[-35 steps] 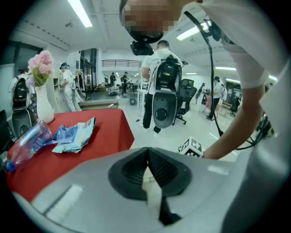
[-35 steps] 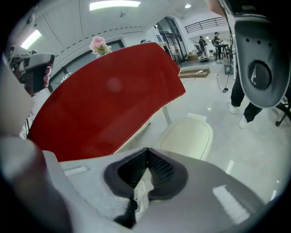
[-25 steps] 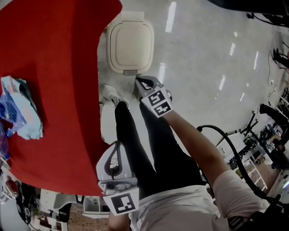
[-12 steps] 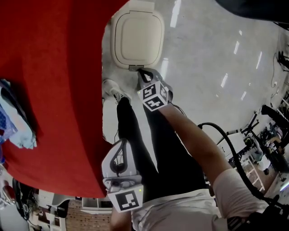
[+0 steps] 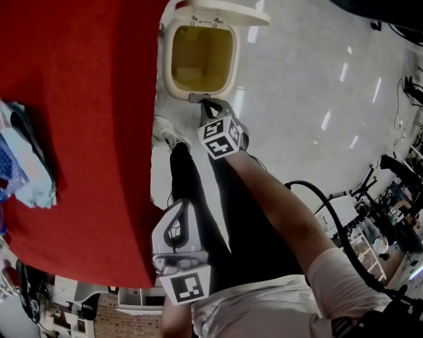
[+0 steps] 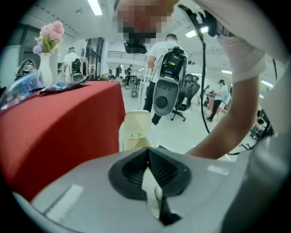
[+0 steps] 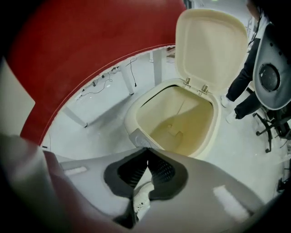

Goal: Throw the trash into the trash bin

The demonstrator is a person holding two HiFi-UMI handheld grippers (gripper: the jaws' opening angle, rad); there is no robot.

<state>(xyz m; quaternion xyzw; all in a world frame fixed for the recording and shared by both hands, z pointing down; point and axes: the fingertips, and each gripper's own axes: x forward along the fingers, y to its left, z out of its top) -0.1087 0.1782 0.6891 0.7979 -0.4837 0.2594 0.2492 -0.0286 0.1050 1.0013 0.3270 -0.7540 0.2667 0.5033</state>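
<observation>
My right hand-held gripper (image 5: 206, 105): jaws together, nothing between, tip at front edge of bin (image 5: 168, 66); touching or not, I cannot tell. Bin on floor (image 5: 297, 79) at 12 o'clock, lid (image 5: 221, 13) up. My left hand-held gripper (image 5: 177, 206) at 6 o'clock beside tabletop (image 5: 86, 99) edge, jaws together, nothing between. Trash (image 5: 23, 175) lies on red tabletop at 9 o'clock.

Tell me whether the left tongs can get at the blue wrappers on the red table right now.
Probably yes. The left tongs hang shut and empty beside the red table's edge, and bare cloth lies between them and the blue wrappers. They would need to lift over the edge and open first.
</observation>
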